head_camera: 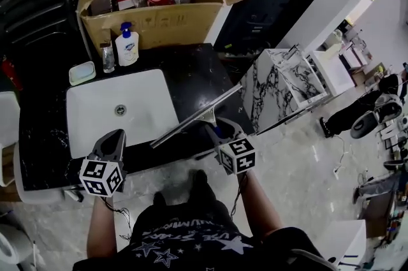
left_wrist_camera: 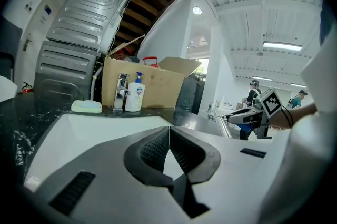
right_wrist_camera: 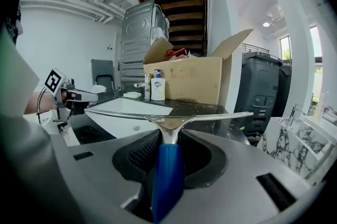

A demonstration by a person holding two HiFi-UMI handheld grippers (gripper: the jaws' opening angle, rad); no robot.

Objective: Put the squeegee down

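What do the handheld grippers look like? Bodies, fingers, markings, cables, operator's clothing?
Both alike: left gripper and right gripper have pale grey moulded bodies with dark ribbed fingers. Each carries a white cube with black square markers; a thin dark cable trails from each cube. The person wears a dark star-printed T-shirt with short sleeves.

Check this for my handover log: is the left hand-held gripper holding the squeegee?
No, the left hand-held gripper is shut on nothing; the squeegee is clamped by its blue handle in the right hand-held gripper.
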